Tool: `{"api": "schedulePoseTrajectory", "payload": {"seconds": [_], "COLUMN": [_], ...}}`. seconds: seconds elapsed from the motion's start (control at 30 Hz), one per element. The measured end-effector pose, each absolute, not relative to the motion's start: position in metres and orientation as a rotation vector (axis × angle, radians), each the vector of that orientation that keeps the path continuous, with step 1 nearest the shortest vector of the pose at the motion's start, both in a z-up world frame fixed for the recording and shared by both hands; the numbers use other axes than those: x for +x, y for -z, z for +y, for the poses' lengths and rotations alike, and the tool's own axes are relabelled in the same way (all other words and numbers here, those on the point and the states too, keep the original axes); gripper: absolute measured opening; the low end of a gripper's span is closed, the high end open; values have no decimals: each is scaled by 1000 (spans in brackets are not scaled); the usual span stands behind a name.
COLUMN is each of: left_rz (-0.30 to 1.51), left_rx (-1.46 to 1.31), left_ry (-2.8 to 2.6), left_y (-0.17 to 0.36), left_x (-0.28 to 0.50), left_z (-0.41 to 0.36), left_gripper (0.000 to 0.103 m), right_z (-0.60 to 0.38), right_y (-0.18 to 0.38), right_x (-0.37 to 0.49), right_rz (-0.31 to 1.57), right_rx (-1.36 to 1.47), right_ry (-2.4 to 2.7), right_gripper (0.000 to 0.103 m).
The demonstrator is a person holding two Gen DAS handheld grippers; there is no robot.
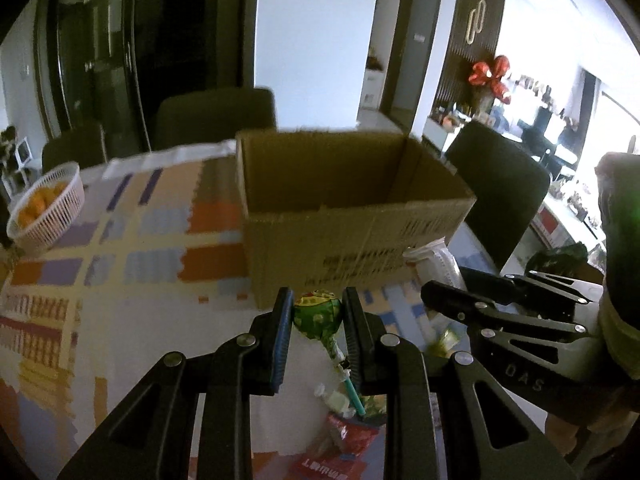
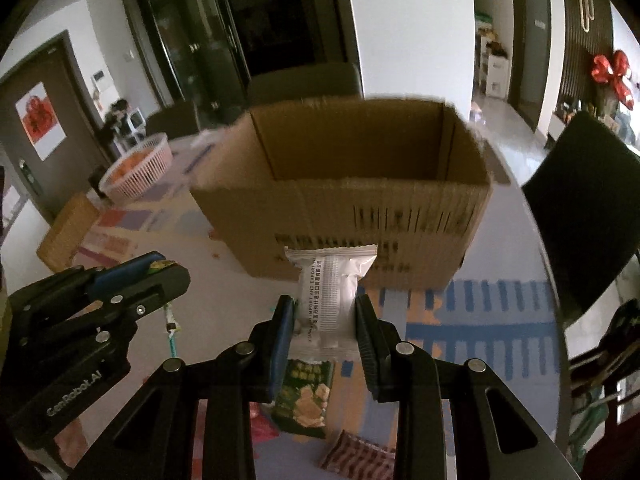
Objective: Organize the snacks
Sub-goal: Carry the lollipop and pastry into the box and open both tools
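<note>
Left wrist: green-wrapped lollipop (image 1: 318,312), teal stick, clamped.

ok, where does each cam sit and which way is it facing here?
Left wrist: on the left gripper, looking forward and down along its fingers, shut on a green lollipop, toward the cardboard box; the right gripper shows at right.
Right wrist: on the right gripper, same tilt, fingers shut on a white snack packet before the box; the left gripper shows at left.
Shared: box, pink basket, patterned tablecloth.
</note>
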State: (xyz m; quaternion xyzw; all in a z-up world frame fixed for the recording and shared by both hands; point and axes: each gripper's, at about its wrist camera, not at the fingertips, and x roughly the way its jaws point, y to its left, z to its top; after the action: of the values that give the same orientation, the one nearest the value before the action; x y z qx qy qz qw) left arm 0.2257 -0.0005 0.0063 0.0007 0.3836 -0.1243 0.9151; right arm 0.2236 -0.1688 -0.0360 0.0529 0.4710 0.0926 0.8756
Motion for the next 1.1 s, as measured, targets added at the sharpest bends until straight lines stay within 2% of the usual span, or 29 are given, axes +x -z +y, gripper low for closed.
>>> {"api": "schedulePoseTrajectory", "payload": {"seconds": [0.3, 0.6, 1.1], "left_rz": [673, 601, 674], "left_rx": [22, 36, 63], "left_ry": [269, 252, 248], "left_y": [-55, -85, -76], "left_x": [229, 250, 321], "left_z": [-9, -7, -6], "left_gripper": [26, 26, 26], "right_z": [-177, -181, -178], "right_y": [-17, -47, -40], "right_x": [224, 245, 302], "right_rz": [861, 799, 835], "right_rx": [120, 101, 57], "right_ry": [-195, -173, -146], "right_gripper": [32, 32, 32]}}
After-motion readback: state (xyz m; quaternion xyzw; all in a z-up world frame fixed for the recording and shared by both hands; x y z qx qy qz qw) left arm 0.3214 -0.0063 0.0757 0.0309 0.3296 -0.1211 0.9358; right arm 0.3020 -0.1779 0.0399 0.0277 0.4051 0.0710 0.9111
